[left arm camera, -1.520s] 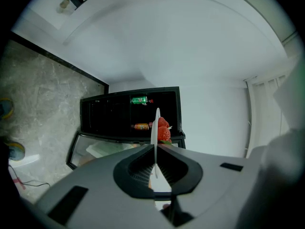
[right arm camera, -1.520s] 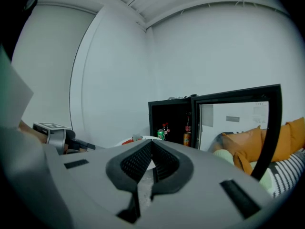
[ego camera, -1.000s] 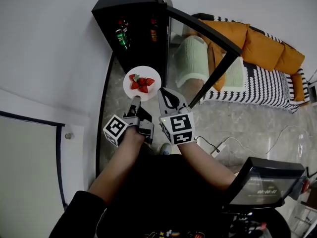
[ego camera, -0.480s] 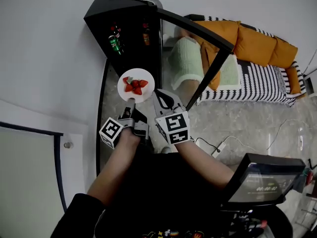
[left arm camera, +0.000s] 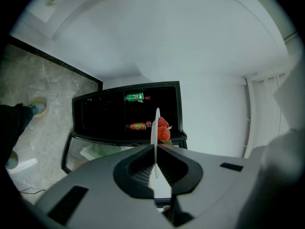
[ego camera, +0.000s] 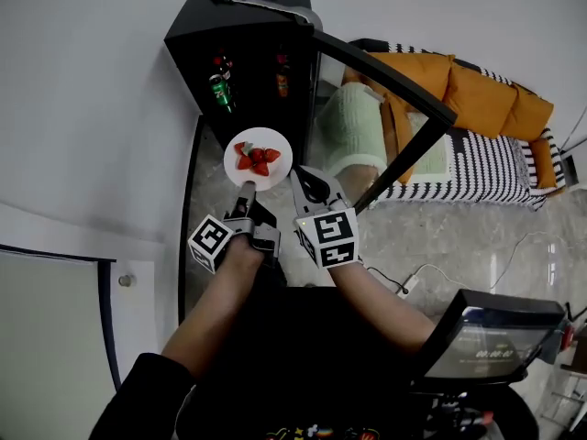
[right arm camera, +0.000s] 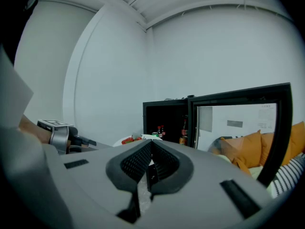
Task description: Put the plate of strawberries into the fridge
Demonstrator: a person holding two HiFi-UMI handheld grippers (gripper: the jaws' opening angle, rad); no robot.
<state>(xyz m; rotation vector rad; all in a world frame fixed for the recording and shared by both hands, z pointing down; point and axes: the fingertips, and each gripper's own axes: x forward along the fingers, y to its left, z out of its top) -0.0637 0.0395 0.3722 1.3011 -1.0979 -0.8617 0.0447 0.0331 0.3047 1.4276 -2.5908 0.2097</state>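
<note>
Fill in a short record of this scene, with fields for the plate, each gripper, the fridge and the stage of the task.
plate of strawberries: held in front of the fridge, not yet inside
left gripper: fingers shut on the plate's rim
right gripper: shut, empty, beside the plate
fridge: black, door open, bottles on the shelves
task stage: plate not yet set on a shelf

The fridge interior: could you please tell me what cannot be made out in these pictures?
- Lower shelves of the fridge: too dark in the head and left gripper views; the body of the right gripper hides them in its view.
- Labels on the bottles: too small in every view.
</note>
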